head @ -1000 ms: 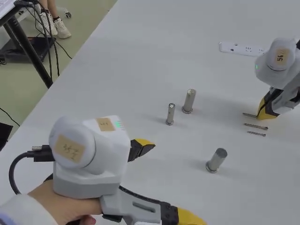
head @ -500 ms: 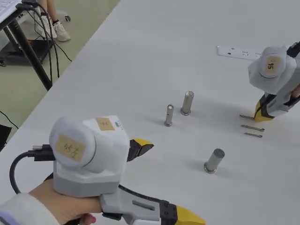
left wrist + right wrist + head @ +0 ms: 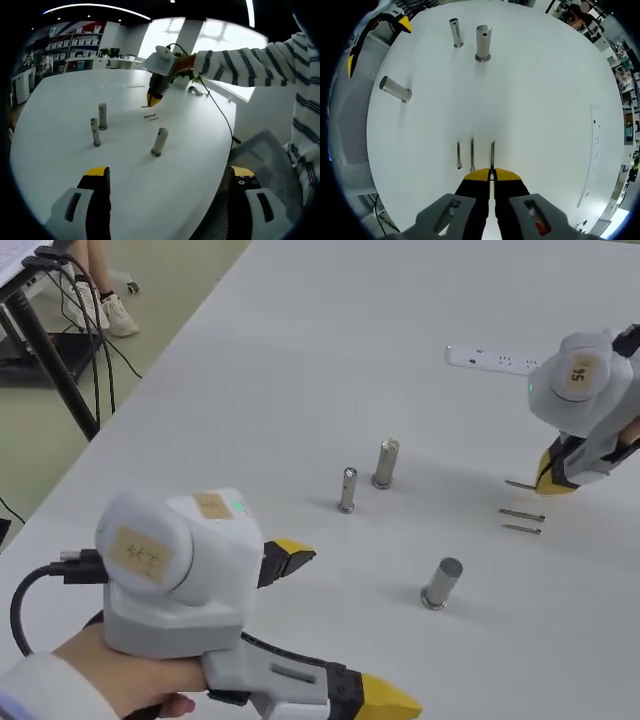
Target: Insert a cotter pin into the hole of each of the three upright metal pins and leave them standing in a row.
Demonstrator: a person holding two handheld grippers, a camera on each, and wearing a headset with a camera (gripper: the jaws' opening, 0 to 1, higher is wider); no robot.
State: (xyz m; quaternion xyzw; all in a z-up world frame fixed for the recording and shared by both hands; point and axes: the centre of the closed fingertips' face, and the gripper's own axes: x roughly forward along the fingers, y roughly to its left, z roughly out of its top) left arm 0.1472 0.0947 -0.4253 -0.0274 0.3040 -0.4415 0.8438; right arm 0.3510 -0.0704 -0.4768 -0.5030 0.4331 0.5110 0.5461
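hand [image 3: 115,680]: lower left of the head view, wrapped round the handle of the left gripper.
left gripper [image 3: 345,628] [image 3: 168,172]: hangs over the near edge of the table [image 3: 250,390]; jaws wide apart, nothing between them.
thin metal pin [image 3: 347,489] [image 3: 95,132]: stands upright mid-table, the slimmest of the three.
taller metal pin [image 3: 385,463] [image 3: 102,116]: upright, just beside the thin one on its far right; not touching it.
thick metal pin [image 3: 440,583] [image 3: 159,142]: upright, well apart from the other two, nearer the person and to the right.
loose cotter pins [image 3: 522,521] [image 3: 465,154]: two, flat on the table, side by side and roughly parallel, right of the metal pins.
gripped cotter pin [image 3: 520,484] [image 3: 492,155]: lies just beyond the loose pair, parallel to them; one end sits between the right gripper's yellow tips. Cannot tell whether it is off the surface.
right gripper [image 3: 550,480] [image 3: 491,174] [image 3: 154,99]: tips down at table level, jaws together, clamped on that pin's end; a striped sleeve [image 3: 240,60] leads to it in the left gripper view.
power strip [image 3: 495,360]: white, flat on the table beyond the right gripper.
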